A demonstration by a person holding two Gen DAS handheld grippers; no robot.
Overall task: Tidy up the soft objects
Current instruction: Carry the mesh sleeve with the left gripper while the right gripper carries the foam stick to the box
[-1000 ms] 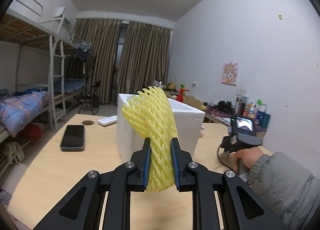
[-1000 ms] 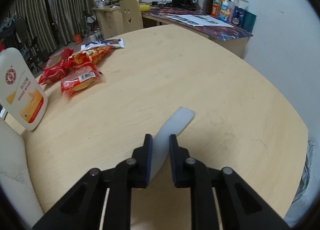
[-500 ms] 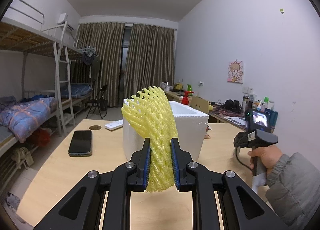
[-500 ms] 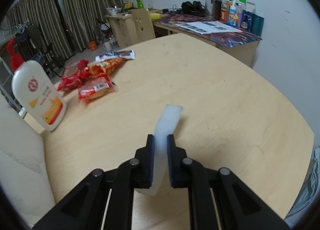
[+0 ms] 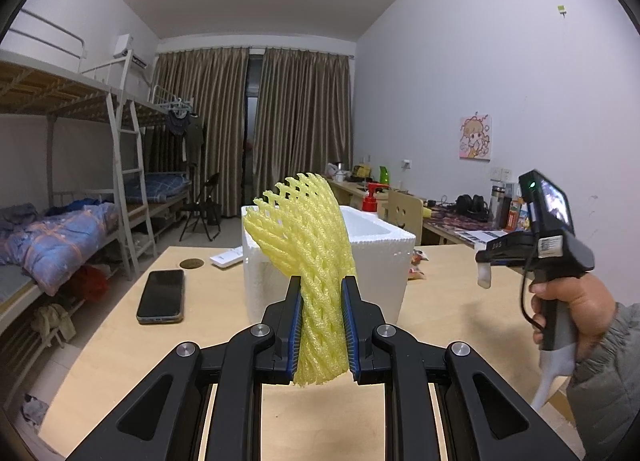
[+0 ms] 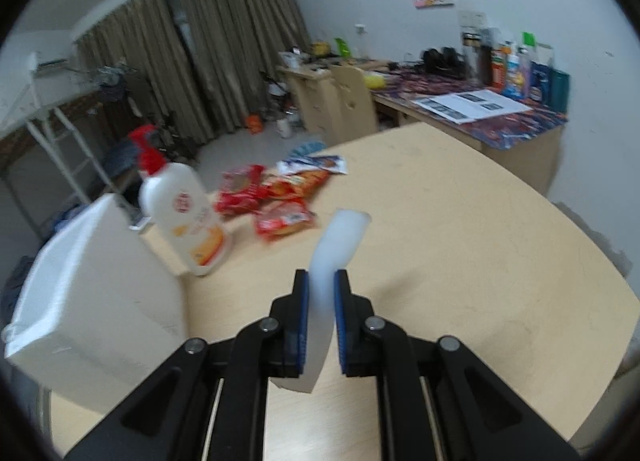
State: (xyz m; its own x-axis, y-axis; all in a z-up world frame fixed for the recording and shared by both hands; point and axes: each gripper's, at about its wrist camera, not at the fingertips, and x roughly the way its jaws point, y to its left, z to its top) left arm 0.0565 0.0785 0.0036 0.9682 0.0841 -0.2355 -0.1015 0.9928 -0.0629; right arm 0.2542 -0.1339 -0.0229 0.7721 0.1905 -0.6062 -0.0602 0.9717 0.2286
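My left gripper is shut on a yellow foam net sleeve, which stands up between the blue pads above the table. Behind it sits an open white styrofoam box. My right gripper is shut on a white foam strip that curls up and forward. In the left wrist view a hand holds the right gripper in the air at the right, with the white foam strip hanging below it. The styrofoam box lies at the left in the right wrist view.
A black phone and a white remote lie left of the box. A white bottle with a red cap and red snack packets lie beyond the box on the wooden table. Bunk beds stand at the left.
My right gripper has risen and tilted upward with the white strip, so the box and bottle have come into its view. The left gripper has drifted slightly, the yellow net still in it.
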